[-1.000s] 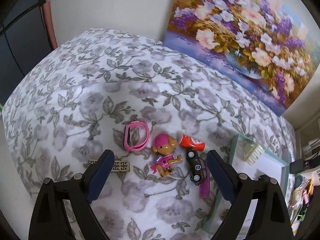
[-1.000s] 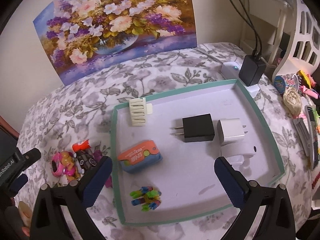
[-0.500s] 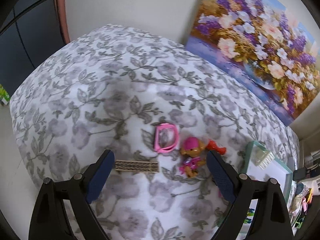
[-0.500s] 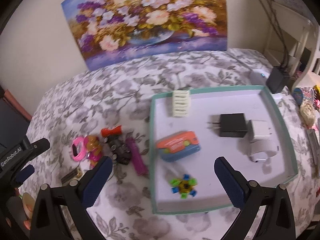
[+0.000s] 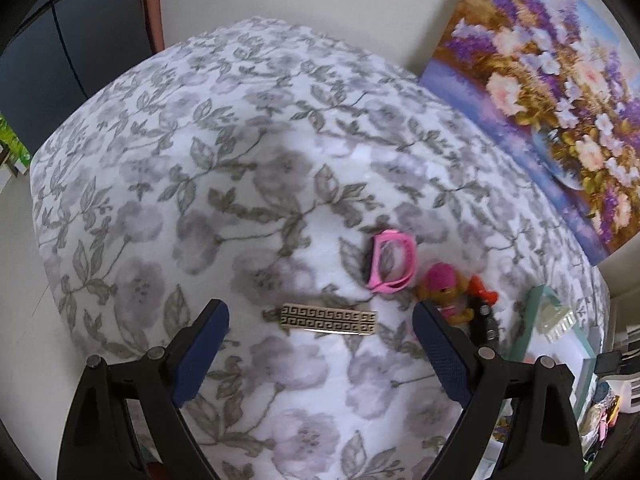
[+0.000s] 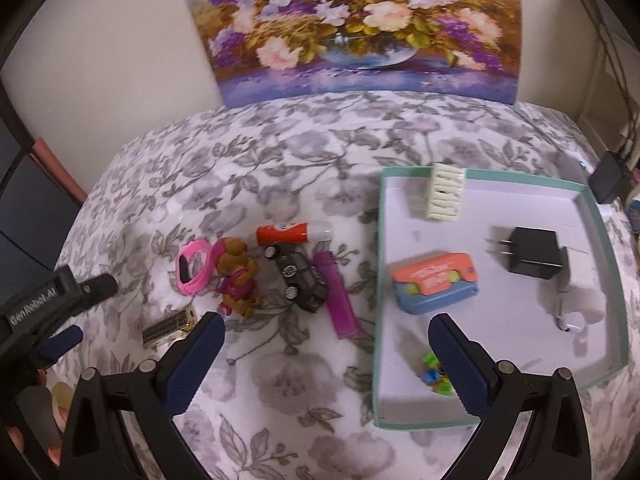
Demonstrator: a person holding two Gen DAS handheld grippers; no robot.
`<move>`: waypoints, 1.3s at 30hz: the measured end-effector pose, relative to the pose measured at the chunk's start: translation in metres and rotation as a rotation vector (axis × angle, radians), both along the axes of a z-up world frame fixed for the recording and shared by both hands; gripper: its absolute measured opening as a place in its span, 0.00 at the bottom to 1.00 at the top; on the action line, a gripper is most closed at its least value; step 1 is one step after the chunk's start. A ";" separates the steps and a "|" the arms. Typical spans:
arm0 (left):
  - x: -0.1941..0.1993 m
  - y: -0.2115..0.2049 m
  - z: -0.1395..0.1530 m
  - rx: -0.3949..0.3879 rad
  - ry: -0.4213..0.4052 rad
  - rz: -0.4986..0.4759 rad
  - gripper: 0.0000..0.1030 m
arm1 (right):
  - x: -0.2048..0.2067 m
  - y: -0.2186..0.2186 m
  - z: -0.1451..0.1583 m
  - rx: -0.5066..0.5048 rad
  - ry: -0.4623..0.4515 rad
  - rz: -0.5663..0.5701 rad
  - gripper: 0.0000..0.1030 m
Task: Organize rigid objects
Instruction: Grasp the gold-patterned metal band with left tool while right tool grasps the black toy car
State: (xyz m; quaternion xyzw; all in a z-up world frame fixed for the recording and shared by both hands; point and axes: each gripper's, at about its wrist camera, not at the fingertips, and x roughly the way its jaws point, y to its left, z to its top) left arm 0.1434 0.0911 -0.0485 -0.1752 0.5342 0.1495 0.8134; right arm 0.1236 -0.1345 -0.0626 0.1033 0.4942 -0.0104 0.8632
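My left gripper is open above the floral cloth, and a gold patterned clip lies in line between its fingers. Right of the clip lie a pink band, a toy dog and a black toy car. My right gripper is open and holds nothing. Ahead of it are a purple stick, the black car, a red tube, the toy dog, the pink band and the clip. The left gripper shows at the left edge.
A teal-rimmed tray on the right holds a white comb, an orange and blue toy, a black charger, a white charger and a colourful spinner. A flower painting leans on the back wall.
Both grippers have moved left. The left one has gone from over the toy dog to over the gold clip. The right one has left the tray and now faces the loose items.
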 end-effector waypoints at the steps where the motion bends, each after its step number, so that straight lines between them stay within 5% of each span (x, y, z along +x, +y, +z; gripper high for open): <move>1: 0.001 0.002 -0.003 -0.006 0.007 0.008 0.91 | 0.002 0.002 -0.002 0.001 0.000 0.006 1.00; 17: 0.020 0.011 -0.060 -0.065 0.144 0.012 0.91 | 0.037 0.010 -0.030 0.023 0.033 0.069 0.81; 39: 0.048 -0.018 -0.087 -0.032 0.201 -0.077 0.90 | 0.070 0.026 -0.064 -0.048 0.110 0.140 0.53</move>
